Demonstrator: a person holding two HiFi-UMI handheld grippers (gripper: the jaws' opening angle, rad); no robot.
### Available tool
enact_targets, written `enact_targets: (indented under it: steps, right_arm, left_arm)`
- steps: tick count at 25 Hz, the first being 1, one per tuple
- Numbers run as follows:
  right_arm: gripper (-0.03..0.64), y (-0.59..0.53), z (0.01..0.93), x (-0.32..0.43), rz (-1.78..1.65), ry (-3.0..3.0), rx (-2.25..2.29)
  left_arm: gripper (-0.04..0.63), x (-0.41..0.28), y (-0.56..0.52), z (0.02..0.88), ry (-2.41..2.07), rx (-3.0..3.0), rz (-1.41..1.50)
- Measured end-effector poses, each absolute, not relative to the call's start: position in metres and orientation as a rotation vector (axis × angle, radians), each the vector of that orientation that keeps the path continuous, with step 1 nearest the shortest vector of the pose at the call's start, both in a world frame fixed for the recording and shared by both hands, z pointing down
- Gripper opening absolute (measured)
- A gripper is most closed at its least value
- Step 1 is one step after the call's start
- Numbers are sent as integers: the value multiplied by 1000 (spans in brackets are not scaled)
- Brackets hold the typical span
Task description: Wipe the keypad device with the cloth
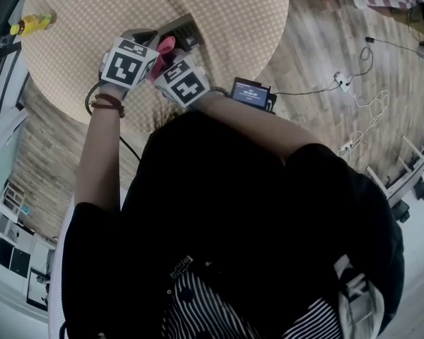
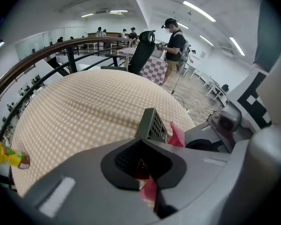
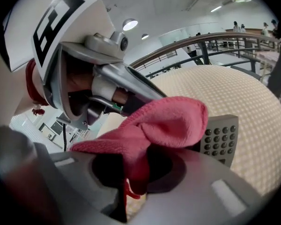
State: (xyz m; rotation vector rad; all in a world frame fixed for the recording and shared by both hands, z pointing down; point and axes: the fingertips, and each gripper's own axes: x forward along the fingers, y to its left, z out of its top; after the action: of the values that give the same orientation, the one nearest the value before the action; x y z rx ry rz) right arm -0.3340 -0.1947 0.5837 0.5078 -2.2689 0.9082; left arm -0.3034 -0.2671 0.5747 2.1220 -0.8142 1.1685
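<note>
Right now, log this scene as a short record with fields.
left gripper: shut on the keypad device
right gripper: shut on the pink cloth
cloth position: at the keypad device's edge, beside its keys
surface: round checked table
also present: yellow bottle near the table's rim; small screen

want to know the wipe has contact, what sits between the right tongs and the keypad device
The pink cloth: the right gripper view shows it clamped in the right tongs and bunched in front of the left edge of the keypad device.
</note>
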Motion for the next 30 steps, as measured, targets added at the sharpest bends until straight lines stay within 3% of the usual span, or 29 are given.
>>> enact_targets:
  steps: [18, 30]
  right_arm:
    - [64, -200, 607, -341, 935, -2244, 528]
    - [64, -194, 630, -323, 1203, -2148, 520]
  left_arm:
    - [0, -306, -270, 589, -847, 2123, 1235]
    - [0, -297, -271, 589, -808, 2136, 1284]
